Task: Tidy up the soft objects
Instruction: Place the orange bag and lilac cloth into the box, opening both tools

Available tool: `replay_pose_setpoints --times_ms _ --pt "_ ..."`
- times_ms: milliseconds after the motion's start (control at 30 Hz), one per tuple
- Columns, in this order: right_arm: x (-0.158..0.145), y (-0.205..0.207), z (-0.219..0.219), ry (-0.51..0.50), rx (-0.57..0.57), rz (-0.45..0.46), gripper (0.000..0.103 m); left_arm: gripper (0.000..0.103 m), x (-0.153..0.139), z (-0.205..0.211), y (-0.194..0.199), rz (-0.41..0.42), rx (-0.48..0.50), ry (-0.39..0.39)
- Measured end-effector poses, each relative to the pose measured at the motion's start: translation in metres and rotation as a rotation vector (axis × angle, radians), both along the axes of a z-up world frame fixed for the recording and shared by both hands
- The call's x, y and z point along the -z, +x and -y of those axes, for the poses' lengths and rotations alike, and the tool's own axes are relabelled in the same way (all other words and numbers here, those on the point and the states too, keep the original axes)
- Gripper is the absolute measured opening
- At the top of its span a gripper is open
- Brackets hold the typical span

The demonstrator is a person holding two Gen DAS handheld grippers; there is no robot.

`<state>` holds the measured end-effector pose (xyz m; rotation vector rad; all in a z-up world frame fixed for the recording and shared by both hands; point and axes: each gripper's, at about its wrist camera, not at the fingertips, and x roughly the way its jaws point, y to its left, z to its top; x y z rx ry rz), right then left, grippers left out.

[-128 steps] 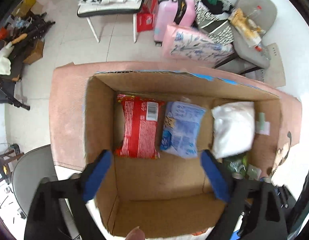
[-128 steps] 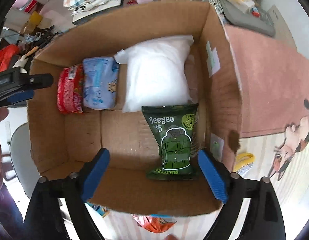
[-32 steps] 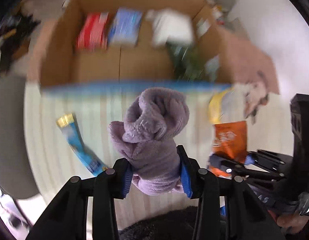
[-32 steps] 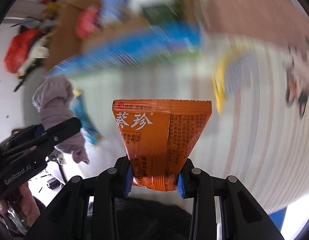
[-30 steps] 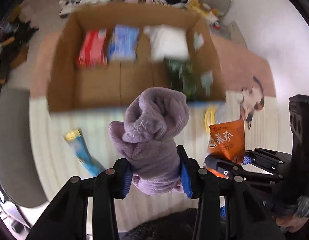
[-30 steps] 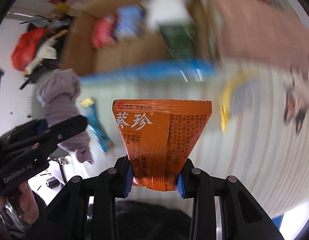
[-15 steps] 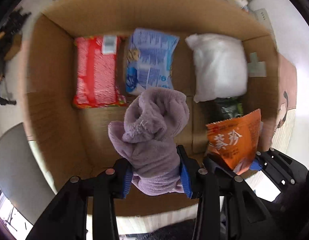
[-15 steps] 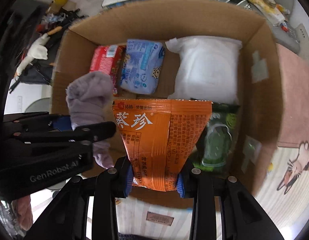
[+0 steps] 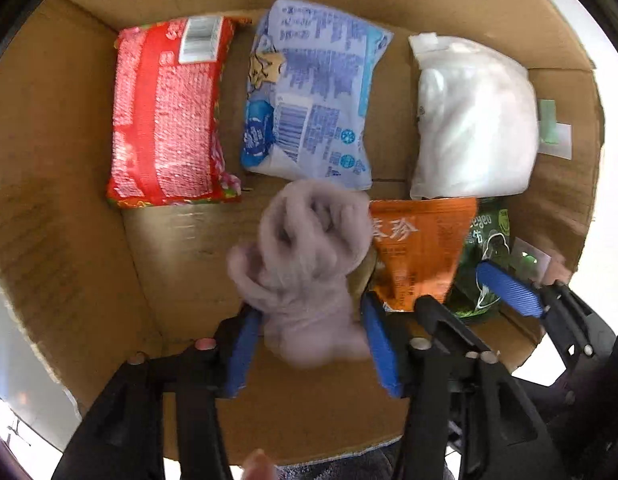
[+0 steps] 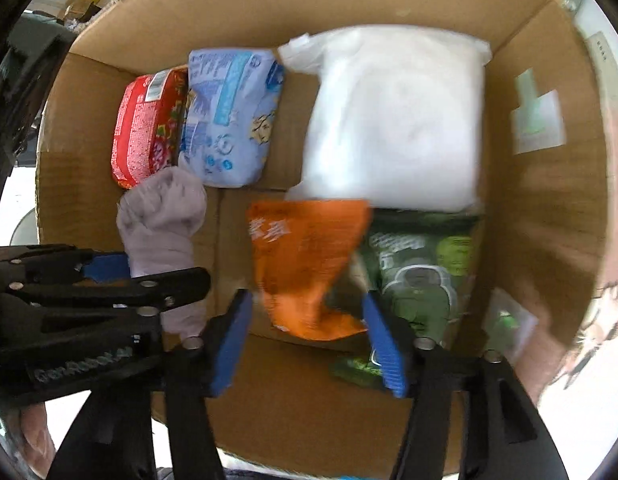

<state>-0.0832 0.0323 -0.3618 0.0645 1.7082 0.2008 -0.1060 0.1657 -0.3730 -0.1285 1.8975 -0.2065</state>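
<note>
4 packs already lie in the cardboard box (image 9: 69,240). The left hand-held gripper (image 9: 309,336), jaws spread, is letting the purple plush (image 9: 309,264) go; the right hand-held gripper (image 10: 309,340), likewise spread, releases the orange snack bag (image 10: 305,264) beside it.

The left gripper (image 9: 311,344) and right gripper (image 10: 309,332) sit side by side, both pointing downward, each with its blue-padded jaws parted rather than clamped.
</note>
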Motion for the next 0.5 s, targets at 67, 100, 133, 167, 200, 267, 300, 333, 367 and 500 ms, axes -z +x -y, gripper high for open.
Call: replay_pose_setpoints --times_ms 67,100,133,167,200,267,300,333,367,500 --pt "-0.009 0.002 0.004 -0.013 -0.001 0.002 0.078 0.078 -0.013 -0.006 0.006 0.027 -0.013 -0.011" --pt "-0.013 0.002 0.005 -0.015 -0.006 0.007 0.087 0.081 -0.019 -0.008 0.005 0.04 -0.019 -0.015" --pt "-0.02 0.003 0.006 -0.013 -0.012 0.015 0.09 0.082 -0.026 -0.01 0.004 0.055 -0.027 -0.023" --pt "-0.025 0.003 0.006 -0.019 -0.016 0.019 0.09 0.084 -0.034 -0.012 0.003 0.069 -0.031 -0.025" --pt "-0.029 0.002 0.006 -0.03 -0.027 0.024 0.09 0.087 -0.041 -0.013 0.001 0.087 -0.03 -0.026" --pt "-0.04 -0.004 0.005 -0.049 -0.049 0.034 0.097 0.099 -0.057 -0.017 -0.006 0.138 -0.035 -0.006" --pt "-0.043 -0.007 0.006 -0.055 -0.053 0.041 0.103 0.099 -0.065 -0.019 -0.011 0.17 -0.039 0.023" --pt "-0.048 -0.01 0.006 -0.06 -0.059 0.054 0.103 0.099 -0.074 -0.025 -0.011 0.204 -0.042 0.045" --pt "-0.053 -0.013 0.005 -0.071 -0.064 0.071 0.103 0.099 -0.08 -0.027 -0.017 0.228 -0.049 0.058" --pt "-0.067 -0.03 0.004 -0.092 -0.062 0.12 0.103 0.099 -0.098 -0.03 -0.033 0.293 -0.088 0.08"
